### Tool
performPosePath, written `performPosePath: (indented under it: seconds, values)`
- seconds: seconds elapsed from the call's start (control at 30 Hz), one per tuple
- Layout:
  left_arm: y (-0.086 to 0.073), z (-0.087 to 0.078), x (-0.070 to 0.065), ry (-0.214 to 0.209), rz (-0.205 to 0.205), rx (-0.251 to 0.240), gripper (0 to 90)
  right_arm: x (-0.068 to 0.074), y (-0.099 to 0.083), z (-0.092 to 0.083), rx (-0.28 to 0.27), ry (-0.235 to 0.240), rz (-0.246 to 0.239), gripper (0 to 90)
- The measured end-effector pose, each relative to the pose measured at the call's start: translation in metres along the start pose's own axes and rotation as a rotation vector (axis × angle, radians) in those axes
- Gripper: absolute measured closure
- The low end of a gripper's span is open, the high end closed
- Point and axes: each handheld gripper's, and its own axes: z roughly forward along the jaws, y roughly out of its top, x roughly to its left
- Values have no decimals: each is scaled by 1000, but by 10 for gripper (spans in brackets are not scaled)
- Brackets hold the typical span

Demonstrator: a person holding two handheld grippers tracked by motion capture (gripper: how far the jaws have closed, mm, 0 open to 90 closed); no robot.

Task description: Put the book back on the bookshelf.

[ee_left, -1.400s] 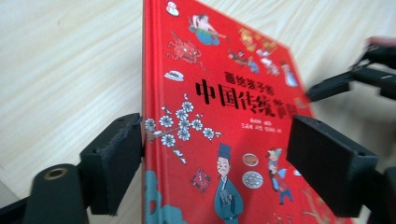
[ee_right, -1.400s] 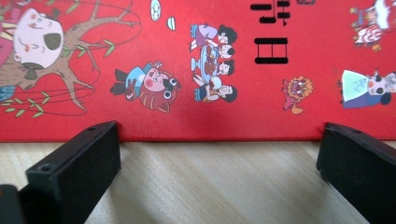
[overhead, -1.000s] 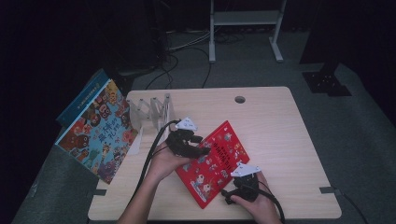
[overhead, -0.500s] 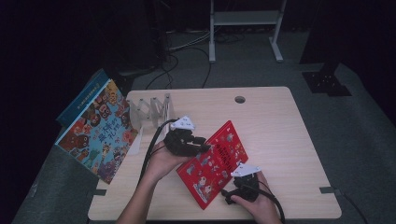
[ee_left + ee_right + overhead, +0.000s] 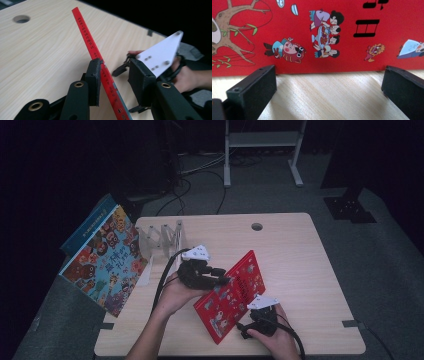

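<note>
Left claw (image 5: 222,279), mid-frame, half-closed astride tilted red picture book's (image 5: 231,295) spine, one pad touching; next: clamp, stand upright.

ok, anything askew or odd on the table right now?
The red book stands tilted on its lower edge, its upper edge between the left gripper's jaws. The blue picture book overhangs the table's left edge.
</note>
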Motion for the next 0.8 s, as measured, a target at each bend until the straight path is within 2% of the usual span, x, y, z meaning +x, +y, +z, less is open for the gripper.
performPosePath:
  seconds: [0.13, 0.3, 0.47, 0.6, 0.7, 0.8]
  values:
    - [3, 2, -4, -38, 1, -17, 603, 1, 1, 0, 1, -8, 13, 0]
    - [4, 3, -7, -53, 12, -15, 549, 1, 1, 1, 1, -9, 11, 0]
    - [4, 4, -11, -53, 31, -13, 497, 1, 1, 1, 1, -8, 11, 0]
    - [5, 5, -15, -44, 61, -14, 526, 1, 1, 0, 2, -5, 10, 0]
    - [8, 5, -19, -15, 107, 17, 536, 1, 1, 0, 2, -5, 10, 0]
    - [8, 9, -24, 12, 148, 90, 555, 1, 1, 0, 1, -7, 7, 0]
